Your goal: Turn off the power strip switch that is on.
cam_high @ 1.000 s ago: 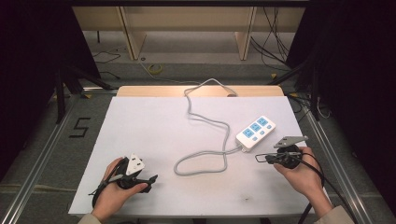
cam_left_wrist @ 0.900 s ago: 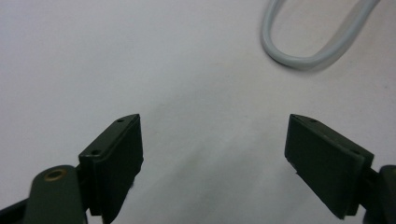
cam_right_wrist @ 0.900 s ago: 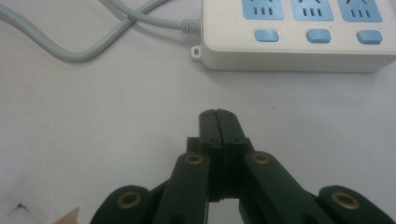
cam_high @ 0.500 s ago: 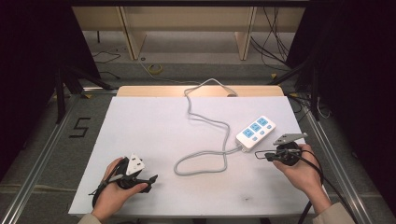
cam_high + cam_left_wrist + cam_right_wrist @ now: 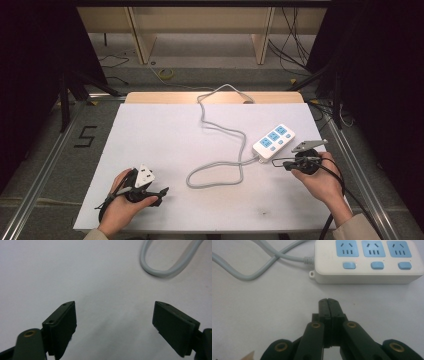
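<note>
the power strip point(image 5: 367, 261) lies just ahead of the right gripper point(image 5: 329, 301), at about 12 to 1 o'clock from its tips in the right gripper view, apart from them with bare table between. that gripper's jaws are pressed together with nothing between them. on the high view the power strip point(image 5: 273, 141) sits at about 3 o'clock on the table point(image 5: 165, 130), tilted, with the right gripper point(image 5: 276, 163) just beside its near end, at about 5 o'clock from it.

the right hand point(image 5: 320, 182) comes in from the bottom right and holds its gripper low and level, pointing toward 9 o'clock. the left hand point(image 5: 122, 202) rests at about 7 o'clock on the table, its gripper point(image 5: 162, 192) pointing toward 3 o'clock. the left gripper point(image 5: 113, 322) has its jaws wide apart, with bare table between them.

the grey cord point(image 5: 220, 172) runs from the strip's near end, loops at the table's middle and winds off toward 12 o'clock over the far edge. the loop of the cord point(image 5: 162, 270) lies at 1 o'clock from the left jaws, well apart. nothing lies between the right tips and the strip.
</note>
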